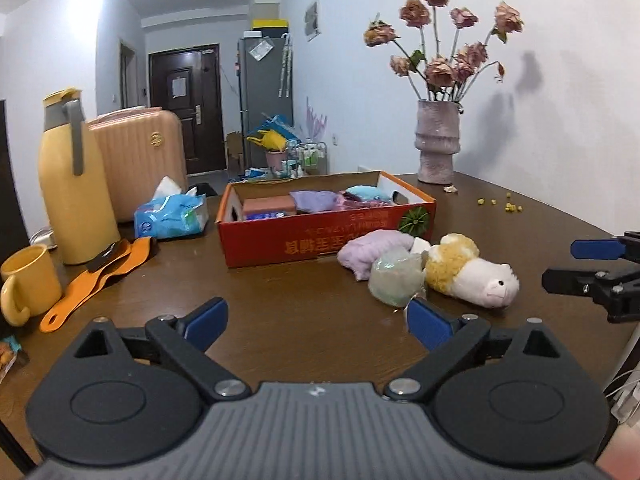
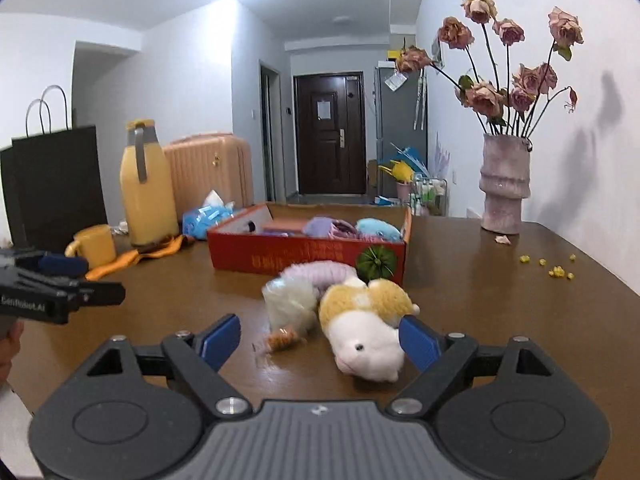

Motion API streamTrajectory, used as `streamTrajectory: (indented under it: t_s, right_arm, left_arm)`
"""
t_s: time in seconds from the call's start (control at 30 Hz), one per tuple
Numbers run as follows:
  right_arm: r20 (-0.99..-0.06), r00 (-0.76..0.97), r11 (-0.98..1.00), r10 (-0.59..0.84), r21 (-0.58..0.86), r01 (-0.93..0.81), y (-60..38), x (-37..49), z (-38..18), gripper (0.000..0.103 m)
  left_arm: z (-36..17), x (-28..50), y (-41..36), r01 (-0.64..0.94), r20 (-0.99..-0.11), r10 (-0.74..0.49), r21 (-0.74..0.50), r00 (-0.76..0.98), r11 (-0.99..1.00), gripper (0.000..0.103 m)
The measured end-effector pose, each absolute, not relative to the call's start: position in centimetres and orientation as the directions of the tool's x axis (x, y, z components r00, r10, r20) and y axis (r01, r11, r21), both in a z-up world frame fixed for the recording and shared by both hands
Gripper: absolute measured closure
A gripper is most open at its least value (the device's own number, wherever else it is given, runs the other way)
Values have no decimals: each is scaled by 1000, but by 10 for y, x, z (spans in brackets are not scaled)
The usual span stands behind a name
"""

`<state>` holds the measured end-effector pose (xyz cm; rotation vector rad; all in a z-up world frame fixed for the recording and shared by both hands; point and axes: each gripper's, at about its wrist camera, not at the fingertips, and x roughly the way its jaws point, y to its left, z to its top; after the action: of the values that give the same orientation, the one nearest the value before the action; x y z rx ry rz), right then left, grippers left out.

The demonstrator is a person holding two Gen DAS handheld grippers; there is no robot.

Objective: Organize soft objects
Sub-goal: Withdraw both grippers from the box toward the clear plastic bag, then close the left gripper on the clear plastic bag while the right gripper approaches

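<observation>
A yellow and white plush animal point(image 1: 472, 272) point(image 2: 364, 328) lies on the brown table beside a pale bagged soft ball point(image 1: 396, 278) point(image 2: 290, 304) and a lilac plush roll point(image 1: 374, 250) point(image 2: 316, 274). Behind them stands a red cardboard box point(image 1: 320, 236) point(image 2: 304, 256) holding several soft items. My left gripper point(image 1: 318, 322) is open and empty, short of the bagged ball. My right gripper point(image 2: 320, 340) is open, its fingers either side of the plush animal's head, not closed on it. Each gripper shows in the other's view, the right point(image 1: 600, 268) and the left point(image 2: 52, 284).
A pink vase of dried roses point(image 1: 438, 144) point(image 2: 506, 188) stands at the back right, with yellow crumbs point(image 2: 556, 270) near it. At the left are a yellow flask point(image 1: 74, 184), yellow mug point(image 1: 28, 284), orange straps point(image 1: 100, 276) and tissue pack point(image 1: 172, 216).
</observation>
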<state>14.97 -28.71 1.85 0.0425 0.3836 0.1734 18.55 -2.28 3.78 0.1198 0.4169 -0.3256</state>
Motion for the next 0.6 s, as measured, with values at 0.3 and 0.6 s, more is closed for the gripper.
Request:
streamTrajectory:
  t_s: [0.3,0.6]
  right_arm:
    - [-381,903,978,201,132,-162,-297,175,8,18]
    - [-466,835,954,292,198,-223,-271,212,-16,30]
  left_arm:
    - [25,222,-49,344,-467,-284,46,837,938,5]
    - [12,294,-91,451,-488,-391,7,780,892,15]
